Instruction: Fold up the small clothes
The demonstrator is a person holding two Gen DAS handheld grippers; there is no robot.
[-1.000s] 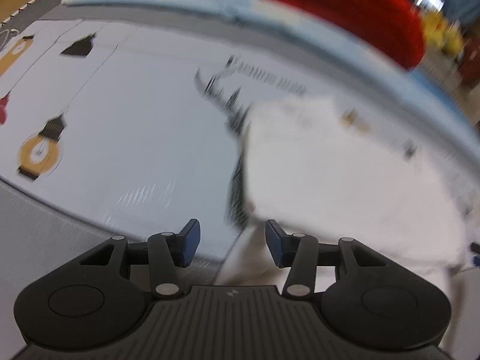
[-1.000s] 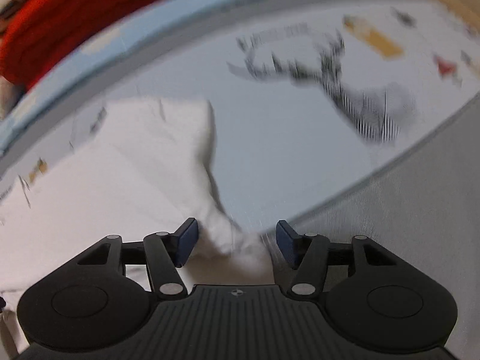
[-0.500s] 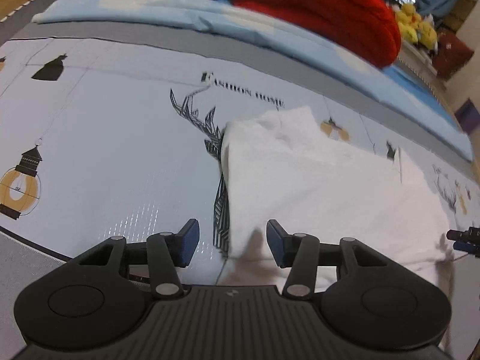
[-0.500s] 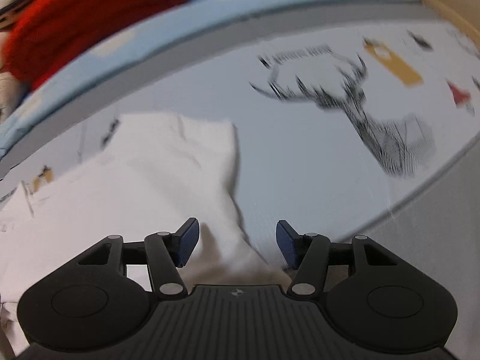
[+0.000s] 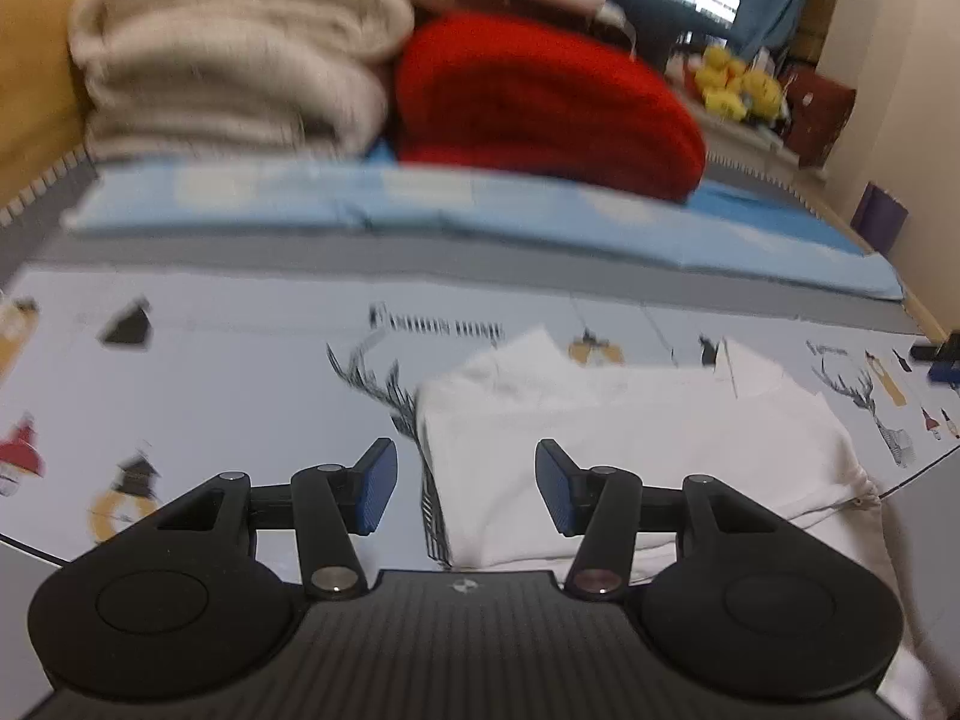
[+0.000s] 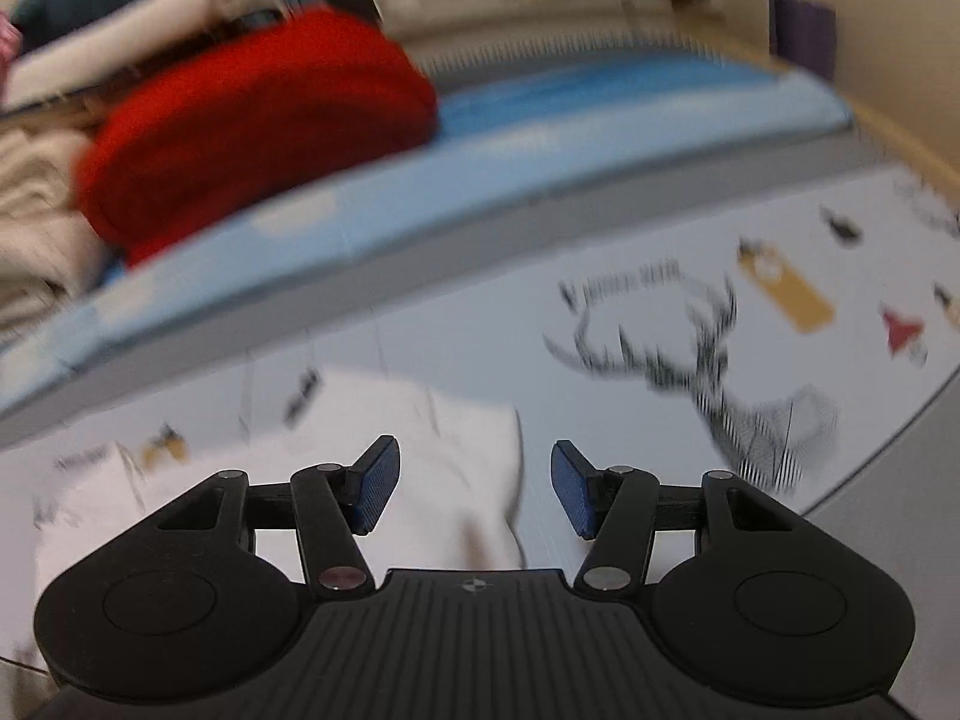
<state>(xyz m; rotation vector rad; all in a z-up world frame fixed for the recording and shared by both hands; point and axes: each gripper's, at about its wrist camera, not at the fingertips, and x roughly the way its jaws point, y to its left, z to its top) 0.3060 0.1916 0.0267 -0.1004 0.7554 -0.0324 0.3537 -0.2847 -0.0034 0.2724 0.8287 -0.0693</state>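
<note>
A small white garment (image 5: 630, 438) lies folded on the pale printed bed sheet (image 5: 228, 384). My left gripper (image 5: 465, 489) is open and empty, raised over the garment's left edge. In the right wrist view the garment (image 6: 336, 468) lies below and left of my right gripper (image 6: 474, 492), which is open and empty above the garment's right edge. The tip of the right gripper (image 5: 942, 360) shows at the far right of the left wrist view.
A red folded blanket (image 5: 540, 102) and beige folded blankets (image 5: 240, 60) sit on a light blue pad (image 5: 480, 216) at the back. The red blanket (image 6: 252, 120) also shows in the right wrist view. Yellow plush toys (image 5: 738, 84) stand further back. A deer print (image 6: 690, 360) marks the sheet.
Both grippers have lifted up and back from the garment and tilted upward, so more of the blankets behind shows. Both stayed open; the garment stays on the sheet.
</note>
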